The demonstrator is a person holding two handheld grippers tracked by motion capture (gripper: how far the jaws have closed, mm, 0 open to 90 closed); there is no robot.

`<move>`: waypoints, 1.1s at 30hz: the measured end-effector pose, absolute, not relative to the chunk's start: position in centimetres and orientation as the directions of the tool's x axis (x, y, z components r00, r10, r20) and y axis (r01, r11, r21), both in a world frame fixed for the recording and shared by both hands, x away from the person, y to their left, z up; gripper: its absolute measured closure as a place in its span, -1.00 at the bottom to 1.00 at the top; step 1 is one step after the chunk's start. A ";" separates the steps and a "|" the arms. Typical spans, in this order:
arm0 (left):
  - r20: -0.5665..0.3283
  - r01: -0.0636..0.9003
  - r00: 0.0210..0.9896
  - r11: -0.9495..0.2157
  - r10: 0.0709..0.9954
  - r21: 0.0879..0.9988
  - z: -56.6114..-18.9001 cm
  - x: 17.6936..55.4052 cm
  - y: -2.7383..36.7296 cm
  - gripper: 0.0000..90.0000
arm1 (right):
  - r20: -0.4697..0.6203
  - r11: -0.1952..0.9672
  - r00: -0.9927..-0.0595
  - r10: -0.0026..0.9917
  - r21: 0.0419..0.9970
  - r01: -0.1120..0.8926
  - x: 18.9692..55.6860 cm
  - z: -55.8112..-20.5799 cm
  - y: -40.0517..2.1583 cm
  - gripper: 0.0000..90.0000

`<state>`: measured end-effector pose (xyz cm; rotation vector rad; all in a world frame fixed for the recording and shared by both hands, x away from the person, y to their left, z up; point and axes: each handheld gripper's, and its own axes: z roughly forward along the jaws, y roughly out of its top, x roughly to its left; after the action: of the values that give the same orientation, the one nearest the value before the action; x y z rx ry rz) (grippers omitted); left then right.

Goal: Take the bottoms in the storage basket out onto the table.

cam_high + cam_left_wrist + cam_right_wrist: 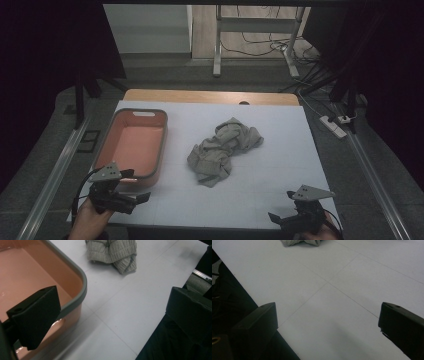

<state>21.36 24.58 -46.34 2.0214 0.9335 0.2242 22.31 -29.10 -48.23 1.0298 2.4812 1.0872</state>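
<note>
Lab: curtained rig, floor cables (250, 42), power strip (333, 126)

we find no readable text, label, brand, number or sign anywhere: none on the pink tub (131, 145), none on the crumpled grey cloth (222, 150), none on the white table cover (280, 165).

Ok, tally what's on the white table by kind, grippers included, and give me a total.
Crumpled grey-green garment: 1
Pink bin with a grey rim: 1
Hand-held grippers: 2, the left gripper and the right gripper, both with jaws open and holding nothing
Total: 4
</note>
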 end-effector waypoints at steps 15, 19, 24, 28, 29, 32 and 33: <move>-0.173 0.550 0.646 -0.296 0.743 0.781 -47.6 18.4 26.8 -1.00 | 0.054 0.481 -0.720 0.692 0.710 0.515 22.3 -48.2 -29.0 -0.95; -0.180 0.558 0.634 -0.284 0.752 0.780 -48.0 17.9 27.4 -1.00 | 0.055 0.481 -0.721 0.691 0.709 0.515 22.3 -48.2 -29.0 -0.95; -0.177 0.570 0.622 -0.287 0.763 0.770 -48.6 17.5 27.8 -1.00 | 0.055 0.481 -0.720 0.692 0.709 0.516 22.3 -48.2 -29.0 -0.95; -0.176 0.576 0.618 -0.290 0.766 0.764 -48.9 17.3 28.0 -1.00 | 0.055 0.481 -0.721 0.691 0.709 0.516 22.3 -48.3 -29.0 -0.95; -0.177 0.579 0.617 -0.289 0.767 0.763 -49.0 17.2 28.0 -1.00 | 0.055 0.481 -0.720 0.691 0.709 0.516 22.3 -48.2 -29.0 -0.95; -0.178 0.585 0.611 -0.288 0.771 0.758 -49.2 17.1 28.2 -1.00 | 0.056 0.481 -0.721 0.691 0.709 0.516 22.3 -48.3 -29.0 -0.95; -0.180 0.590 0.607 -0.287 0.774 0.755 -49.3 17.0 28.3 -1.00 | 0.056 0.481 -0.721 0.691 0.709 0.516 22.3 -48.2 -29.0 -0.95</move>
<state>17.04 28.32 -49.28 1.9960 1.0776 0.2784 22.32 -29.03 -48.25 1.0345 2.4907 1.0714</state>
